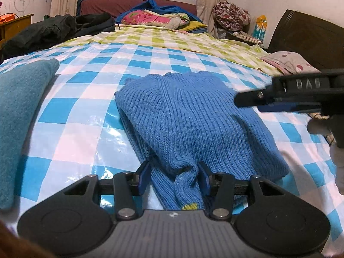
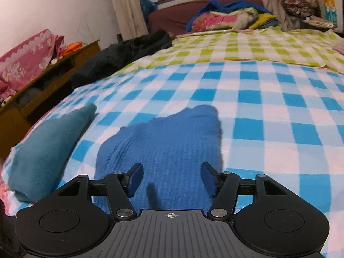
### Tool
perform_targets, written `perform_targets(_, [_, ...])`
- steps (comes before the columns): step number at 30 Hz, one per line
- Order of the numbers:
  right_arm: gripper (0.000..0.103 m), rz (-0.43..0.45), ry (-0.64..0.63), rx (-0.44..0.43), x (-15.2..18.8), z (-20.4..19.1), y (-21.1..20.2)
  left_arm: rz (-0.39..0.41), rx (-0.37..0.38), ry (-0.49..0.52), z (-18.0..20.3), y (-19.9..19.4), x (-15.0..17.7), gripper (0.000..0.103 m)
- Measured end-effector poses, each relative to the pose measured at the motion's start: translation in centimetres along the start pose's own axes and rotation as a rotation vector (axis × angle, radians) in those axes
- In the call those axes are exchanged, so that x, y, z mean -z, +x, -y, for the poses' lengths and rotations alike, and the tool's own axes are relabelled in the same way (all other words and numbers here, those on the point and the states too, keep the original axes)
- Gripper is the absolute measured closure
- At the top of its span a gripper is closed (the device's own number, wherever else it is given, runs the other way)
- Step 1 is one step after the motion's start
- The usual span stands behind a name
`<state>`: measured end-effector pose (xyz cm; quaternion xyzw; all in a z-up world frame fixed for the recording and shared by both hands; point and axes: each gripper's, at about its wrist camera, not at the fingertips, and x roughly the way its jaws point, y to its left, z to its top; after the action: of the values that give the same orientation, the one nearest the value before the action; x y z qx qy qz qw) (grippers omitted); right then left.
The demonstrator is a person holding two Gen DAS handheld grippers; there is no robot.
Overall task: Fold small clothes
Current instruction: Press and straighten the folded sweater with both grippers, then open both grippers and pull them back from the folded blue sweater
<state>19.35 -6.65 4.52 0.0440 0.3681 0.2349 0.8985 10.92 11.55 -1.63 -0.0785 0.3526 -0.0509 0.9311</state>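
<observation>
A bunched fold of the blue knit sweater (image 1: 189, 116) is positioned between the spread fingers of the left gripper (image 1: 174, 177). The right gripper (image 2: 172, 178) is held open above the sweater, which is laid on the blue checkered sheet (image 1: 90, 116). A teal folded garment (image 1: 19, 107) is located leftward.

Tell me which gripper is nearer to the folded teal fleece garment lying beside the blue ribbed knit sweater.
Left. The left gripper sits at the sweater's near edge, with the teal garment just to its left. The right gripper hovers open over the sweater, farther away.
</observation>
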Motion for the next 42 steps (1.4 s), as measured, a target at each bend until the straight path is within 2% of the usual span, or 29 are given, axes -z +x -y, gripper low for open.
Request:
perform_targets(4, [0.042, -0.046, 0.025, 0.041, 0.8, 1.8, 0.7, 0.0, -0.002, 0.002, 0.0, 0.1, 0.0, 0.05])
perform_targets(9, [0.041, -0.069, 0.123, -0.011, 1.6, 3.4, 1.2, 0.0, -0.001, 0.001, 0.0, 0.1, -0.1, 0.049])
perform_targets(14, [0.04, -0.068, 0.13, -0.036, 1.9, 3.6, 1.1, 0.0, -0.001, 0.002, 0.0, 0.1, 0.0, 0.049])
perform_targets(18, [0.034, -0.073, 0.153, -0.056, 2.3, 4.2, 1.0, 0.0, -0.001, 0.001, 0.0, 0.1, -0.1, 0.049])
perform_targets(23, [0.031, -0.093, 0.188, -0.088, 2.8, 4.9, 1.3, 0.0, -0.002, 0.002, 0.0, 0.1, 0.0, 0.049])
perform_targets(28, [0.031, -0.114, 0.253, -0.143, 3.5, 5.7, 1.7, 0.001, -0.002, 0.007, 0.1, 0.2, -0.1, 0.048])
perform_targets(31, [0.031, -0.115, 0.246, -0.161, 3.8, 5.4, 1.8, 0.003, -0.002, 0.016, 0.2, 0.3, -0.2, 0.048])
perform_targets(42, [0.058, -0.124, 0.136, -0.064, 4.8, 3.0, 0.2, 0.013, 0.002, 0.054, 0.6, 1.0, -0.6, 0.049])
